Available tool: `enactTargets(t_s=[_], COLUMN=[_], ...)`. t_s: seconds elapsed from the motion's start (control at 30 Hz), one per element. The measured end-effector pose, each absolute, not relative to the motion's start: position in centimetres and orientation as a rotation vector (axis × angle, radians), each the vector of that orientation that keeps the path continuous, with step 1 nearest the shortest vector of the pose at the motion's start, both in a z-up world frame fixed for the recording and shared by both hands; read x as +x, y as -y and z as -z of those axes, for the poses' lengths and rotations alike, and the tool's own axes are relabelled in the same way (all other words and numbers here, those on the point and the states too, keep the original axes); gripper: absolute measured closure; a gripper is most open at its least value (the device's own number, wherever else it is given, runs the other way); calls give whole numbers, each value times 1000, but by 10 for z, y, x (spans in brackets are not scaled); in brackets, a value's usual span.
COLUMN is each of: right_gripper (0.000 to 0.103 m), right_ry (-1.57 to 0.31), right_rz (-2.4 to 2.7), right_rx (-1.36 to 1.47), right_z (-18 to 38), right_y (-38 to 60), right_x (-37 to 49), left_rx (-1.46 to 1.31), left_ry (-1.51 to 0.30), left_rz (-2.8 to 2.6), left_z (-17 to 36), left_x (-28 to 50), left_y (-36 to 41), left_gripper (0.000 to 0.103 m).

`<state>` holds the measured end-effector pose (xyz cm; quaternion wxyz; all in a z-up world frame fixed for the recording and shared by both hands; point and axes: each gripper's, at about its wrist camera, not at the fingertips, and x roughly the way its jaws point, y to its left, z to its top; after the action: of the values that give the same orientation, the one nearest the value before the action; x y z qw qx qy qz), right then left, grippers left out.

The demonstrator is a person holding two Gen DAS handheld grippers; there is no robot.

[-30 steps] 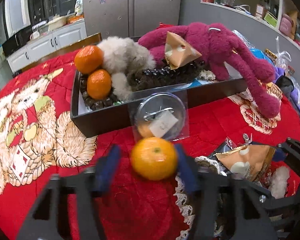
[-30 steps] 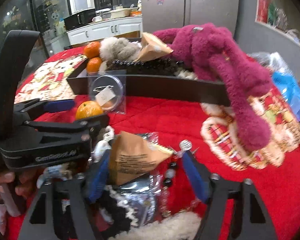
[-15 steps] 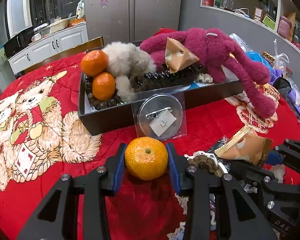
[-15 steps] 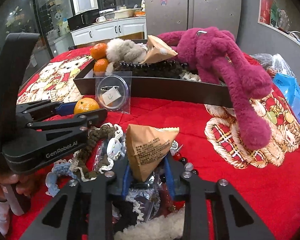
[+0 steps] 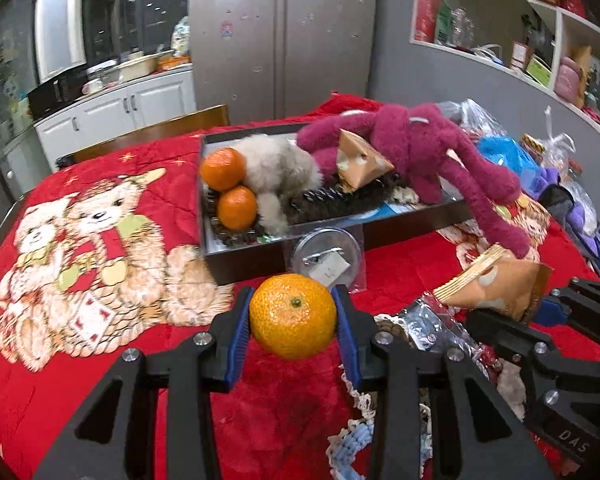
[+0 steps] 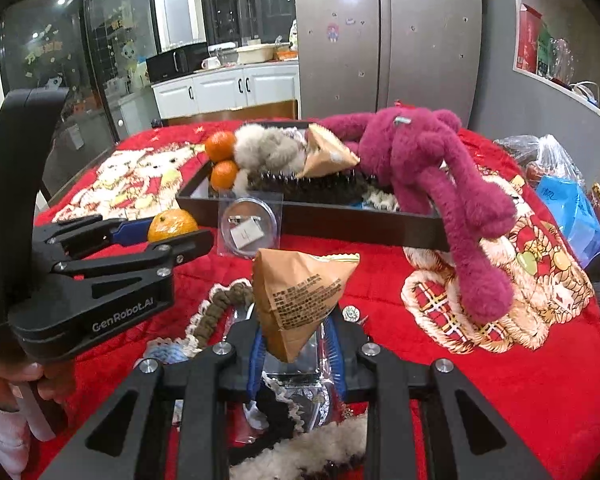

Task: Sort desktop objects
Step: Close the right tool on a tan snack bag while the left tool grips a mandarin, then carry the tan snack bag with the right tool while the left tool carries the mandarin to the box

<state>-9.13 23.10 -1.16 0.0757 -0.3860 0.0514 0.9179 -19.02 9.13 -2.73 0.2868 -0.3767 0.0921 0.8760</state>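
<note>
Tangerine (image 5: 293,317) clamped between blue pads of left gripper (image 5: 294,330), lifted off the red bear-print blanket (image 5: 100,240); same fruit seen in right view (image 6: 173,225) in front of the tray's left corner; right gripper (image 6: 296,354) clenched on lower corner of tan triangular snack packet (image 6: 296,292), packet upright above a heap of crochet cords and foil wrappers (image 6: 300,380); clear round case with a white tag (image 5: 327,258) leans on the near wall of the black tray (image 5: 412,226), just behind the tangerine; tray holds two tangerines stacked at left end (image 5: 230,186), a grey-white fluffy toy (image 5: 278,168), a second tan packet (image 5: 360,160), dark bead strings (image 5: 336,200); magenta plush (image 5: 432,152) lies in the tray's right end, limbs draped over the rim onto the blanket; plastic bags, blue one included (image 6: 572,204), at the table's right edge; behind: steel fridge (image 6: 388,36), white cabinets (image 6: 236,88), wall shelves (image 5: 540,32); hand on left gripper's handle (image 6: 4,380).
</note>
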Motion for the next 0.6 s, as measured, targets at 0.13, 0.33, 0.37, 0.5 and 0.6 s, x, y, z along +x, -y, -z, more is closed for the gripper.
enactTargets(t_s=[0.13,0.33,0.37,0.5,0.6], right_gripper=[76,76,76,76,76], right_ry=[-130,-113,-113,-134,-151], right_rz=[-2766,-2799,-2803,-2823,-2827], right_rx=[-1117,-1077,-1074,-1081,-1082], right_z=[-1,-22,-25,-36,-43], right_y=[-227,-223,-223,-226,-232], right_x=[-89,-92,-93,-97,-99], left_rx=[-1021,-988,-985,-975,-971], left_ry=[-217,-219,-216,-188,-178], left_rz=[-2386,-2425,-2429,-2436,-2438], left_z=[17,-2,-5,-16,-22], left_x=[-190,-184,-185,-186,-188], left_y=[-82,-73,-72,-69,-69], left_gripper=[64,63,63,63,63])
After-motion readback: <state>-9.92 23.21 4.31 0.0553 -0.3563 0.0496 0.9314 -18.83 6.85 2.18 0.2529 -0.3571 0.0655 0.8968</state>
